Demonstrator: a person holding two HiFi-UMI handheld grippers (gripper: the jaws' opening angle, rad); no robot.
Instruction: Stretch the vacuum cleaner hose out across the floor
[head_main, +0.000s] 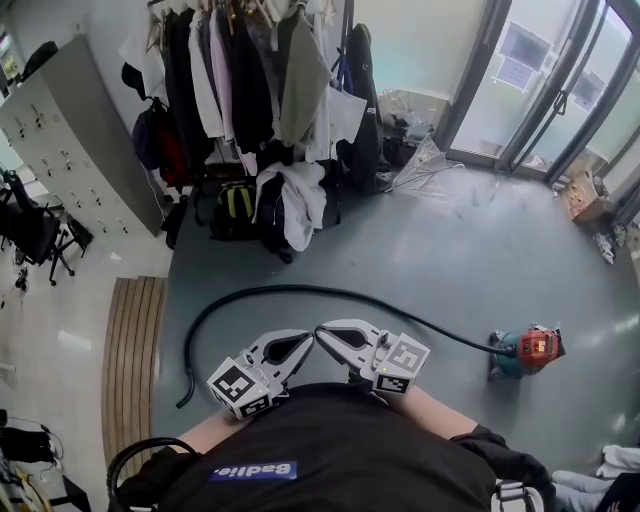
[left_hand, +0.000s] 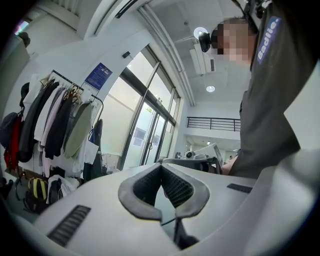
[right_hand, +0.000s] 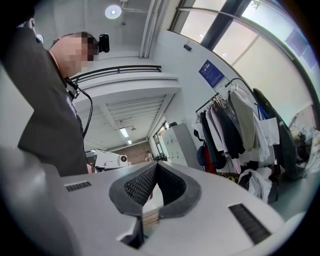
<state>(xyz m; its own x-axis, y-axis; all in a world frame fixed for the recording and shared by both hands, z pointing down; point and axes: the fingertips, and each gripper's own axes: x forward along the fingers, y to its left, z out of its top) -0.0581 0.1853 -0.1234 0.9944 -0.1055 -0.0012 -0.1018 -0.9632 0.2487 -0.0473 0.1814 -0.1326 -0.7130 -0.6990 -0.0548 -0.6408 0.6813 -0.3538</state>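
A long black hose (head_main: 262, 291) lies on the grey floor. It runs in an arc from its free end at the lower left, over the top, and right to a small teal and orange vacuum cleaner (head_main: 527, 349). Both grippers are held level in front of the person's chest, above the hose and apart from it, with their tips almost meeting. My left gripper (head_main: 307, 338) (left_hand: 161, 165) is shut with nothing between its pads. My right gripper (head_main: 323, 329) (right_hand: 156, 164) is shut and empty too.
A clothes rack (head_main: 250, 70) full of coats stands at the back, with bags (head_main: 235, 210) below it. Grey lockers (head_main: 70, 140) line the left. A wooden slat mat (head_main: 130, 350) lies at the left. Glass doors (head_main: 540, 70) and a cardboard box (head_main: 582, 195) are at the right.
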